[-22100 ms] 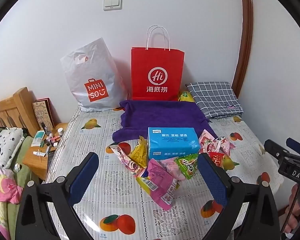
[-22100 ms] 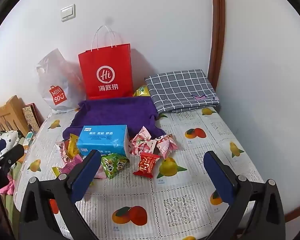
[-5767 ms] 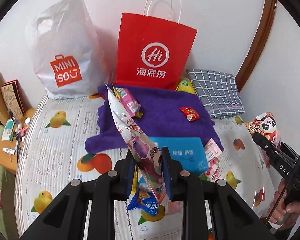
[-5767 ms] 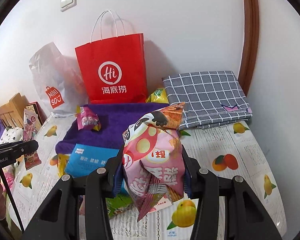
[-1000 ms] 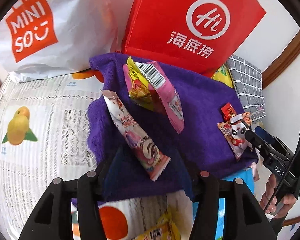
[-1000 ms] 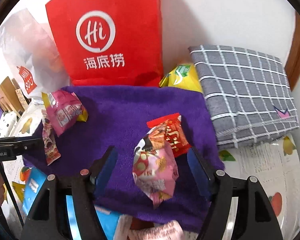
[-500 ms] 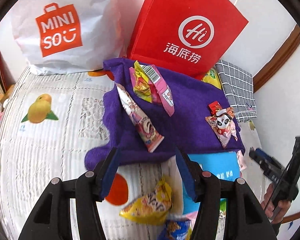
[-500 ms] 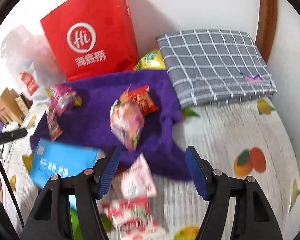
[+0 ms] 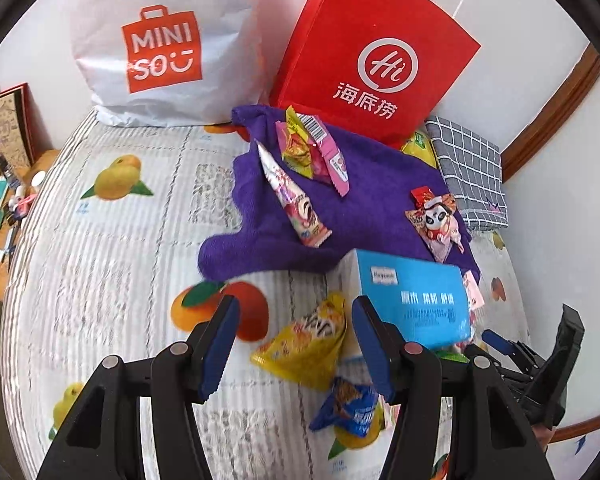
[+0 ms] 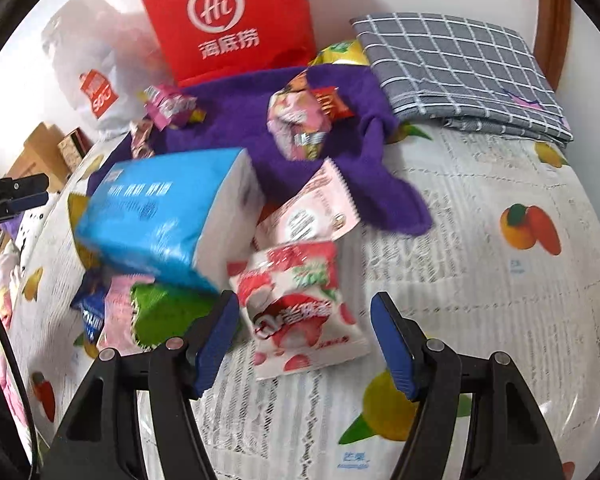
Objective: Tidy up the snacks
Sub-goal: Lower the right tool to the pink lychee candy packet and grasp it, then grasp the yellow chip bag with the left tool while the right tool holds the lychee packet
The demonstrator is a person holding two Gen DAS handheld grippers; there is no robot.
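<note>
1. The left gripper (image 9: 292,344) has its jaws apart and empty. A yellow snack bag (image 9: 306,346) lies on the bed cover (image 9: 100,240) between them, in the lower middle of the left wrist view.
2. The right gripper (image 10: 304,336) has just been closing its jaws a little, but they stand apart with nothing pressed. A red and white lychee candy bag (image 10: 300,312) lies between them, in the lower middle of the right wrist view.
3. Several snacks already rest on the purple towel (image 9: 364,200) in the upper middle: a long pink packet (image 9: 292,200), a panda packet (image 9: 436,224) and others.
4. A blue tissue box (image 9: 416,300) stands just below the towel, with more snacks beside it.
5. I judge that the step in hand is reaching for the next two loose snacks.
6. The next move calls for lowering each gripper over its bag and closing on the crinkly edge, so the thin foil does not slip out.
</note>
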